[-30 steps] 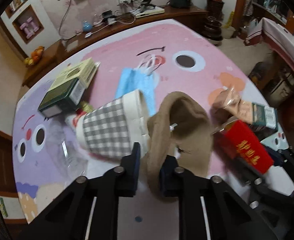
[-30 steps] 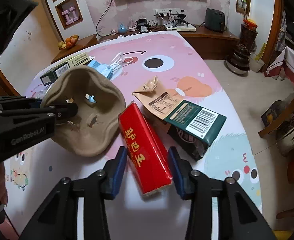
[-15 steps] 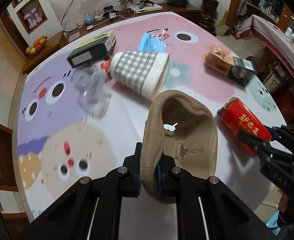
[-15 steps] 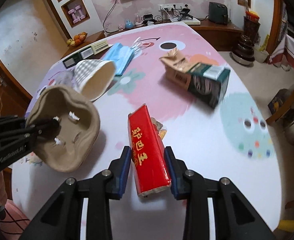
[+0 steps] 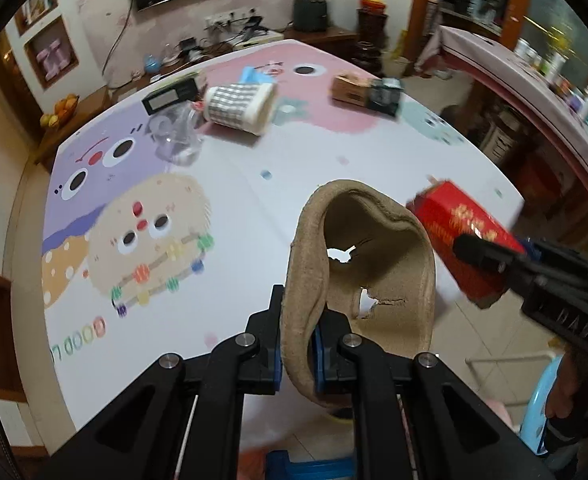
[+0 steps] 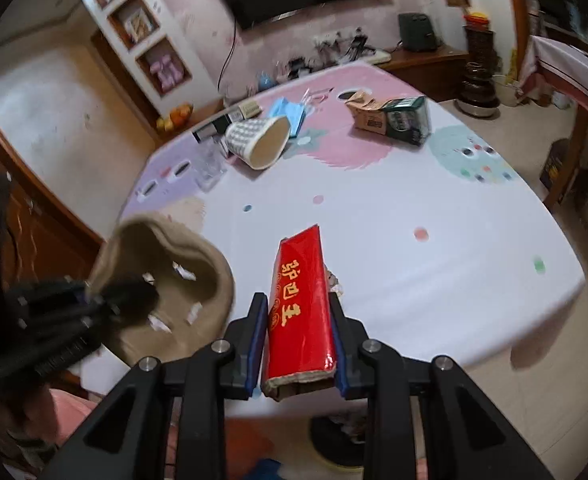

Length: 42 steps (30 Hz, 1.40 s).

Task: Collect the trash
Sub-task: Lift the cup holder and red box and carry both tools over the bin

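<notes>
A brown moulded-pulp cup holder (image 5: 378,264) with torn holes hangs above the table's near edge. My left gripper (image 5: 298,312) is shut on its rim. The holder and that gripper (image 6: 125,300) also show blurred at the left of the right wrist view. A red box with gold characters (image 6: 300,300) sits lengthwise between the pads of my right gripper (image 6: 298,312). Its jaws are closing and press on both long sides. In the left wrist view the red box (image 5: 466,232) and right gripper (image 5: 494,256) hang at the right, over the table edge.
On the far side of the cartoon-print tablecloth (image 6: 414,280) lie a checked paper cup (image 6: 257,140), a blue face mask (image 6: 287,110), a green and brown carton (image 6: 394,118), a clear plastic cup (image 6: 209,164) and a dark box (image 6: 213,126). A blue stool (image 5: 546,400) stands below.
Both grippers have pulled back from the middle of the table to its near edge, carrying the pulp holder and the red box. The right jaws have narrowed onto the box.
</notes>
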Available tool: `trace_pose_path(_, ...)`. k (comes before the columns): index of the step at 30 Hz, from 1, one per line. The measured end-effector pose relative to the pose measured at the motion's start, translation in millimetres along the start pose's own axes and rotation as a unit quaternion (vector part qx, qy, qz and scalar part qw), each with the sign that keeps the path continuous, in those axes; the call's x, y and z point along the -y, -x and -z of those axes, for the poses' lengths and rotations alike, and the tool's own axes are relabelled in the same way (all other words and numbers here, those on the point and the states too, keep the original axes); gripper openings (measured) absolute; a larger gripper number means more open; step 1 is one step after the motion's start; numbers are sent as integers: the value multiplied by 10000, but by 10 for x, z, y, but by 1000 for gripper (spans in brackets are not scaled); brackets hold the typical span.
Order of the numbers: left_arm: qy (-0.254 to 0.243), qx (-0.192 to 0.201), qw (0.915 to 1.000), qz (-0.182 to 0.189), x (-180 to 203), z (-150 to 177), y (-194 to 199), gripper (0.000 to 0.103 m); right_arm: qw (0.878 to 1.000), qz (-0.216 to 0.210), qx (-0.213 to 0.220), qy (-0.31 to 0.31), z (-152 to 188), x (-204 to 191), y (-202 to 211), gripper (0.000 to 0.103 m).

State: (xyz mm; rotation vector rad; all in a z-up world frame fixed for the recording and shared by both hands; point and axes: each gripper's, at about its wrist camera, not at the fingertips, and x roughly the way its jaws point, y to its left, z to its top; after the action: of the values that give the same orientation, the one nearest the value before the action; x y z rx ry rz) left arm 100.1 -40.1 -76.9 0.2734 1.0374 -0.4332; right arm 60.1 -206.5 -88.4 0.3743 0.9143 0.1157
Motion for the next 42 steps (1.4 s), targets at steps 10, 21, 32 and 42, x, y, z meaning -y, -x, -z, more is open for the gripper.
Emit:
trace_pose_path(10, -362, -15, 9993, 96, 323, 762, 109, 9, 9949, 95, 472, -883, 834, 152, 518, 28)
trace_pose_path(21, -969, -161, 9951, 105, 767, 1111, -67, 9, 9930, 133, -111, -1166, 1485, 315, 350, 28)
trace_pose_path(32, -1056, -323, 9939, 37, 894, 1331, -453, 9, 9875, 335, -355, -1496, 1830, 574, 82, 28)
trace_pose_path(42, -1302, -438, 9902, -239, 1061, 1490, -1065, 9, 9753, 512, -698, -2033, 2161, 962, -449, 28)
